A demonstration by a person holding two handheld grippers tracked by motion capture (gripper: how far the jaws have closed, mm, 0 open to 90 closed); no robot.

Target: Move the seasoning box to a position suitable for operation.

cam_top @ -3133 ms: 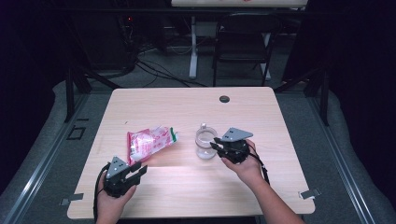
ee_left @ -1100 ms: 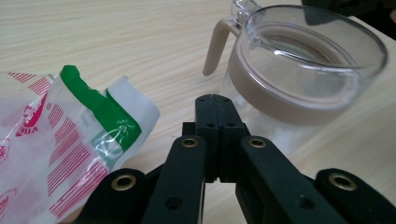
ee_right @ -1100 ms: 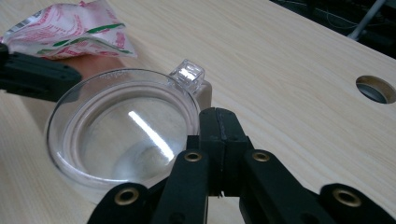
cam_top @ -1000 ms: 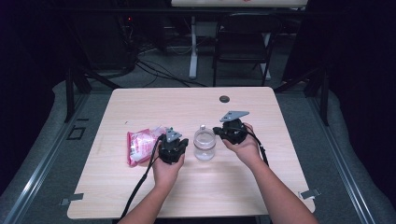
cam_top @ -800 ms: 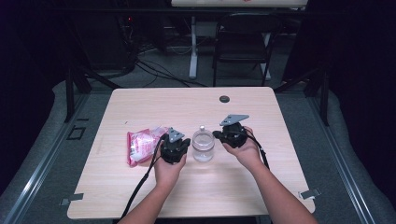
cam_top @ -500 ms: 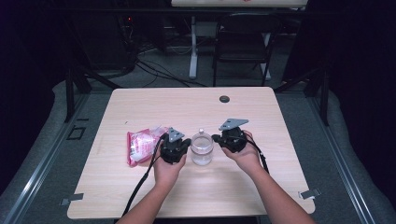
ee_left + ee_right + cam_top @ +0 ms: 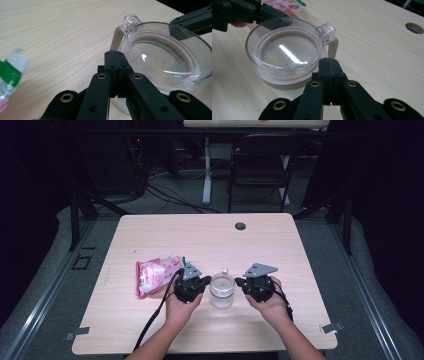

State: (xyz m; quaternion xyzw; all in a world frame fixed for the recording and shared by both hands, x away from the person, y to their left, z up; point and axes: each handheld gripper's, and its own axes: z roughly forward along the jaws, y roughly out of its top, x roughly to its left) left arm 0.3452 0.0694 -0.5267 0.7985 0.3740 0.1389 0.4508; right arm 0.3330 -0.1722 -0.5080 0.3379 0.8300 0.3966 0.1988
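So from the high view, the clear lidded jar sat on the table right between the left gripper and right gripper, about equally near. Left gripper view: jaws pressed together, empty, jar just right. Right gripper view: same, jar just left.

This looks like a lab or work room, though it is dark. A plain wooden table stands on grey floor, with black cables and a chair behind.
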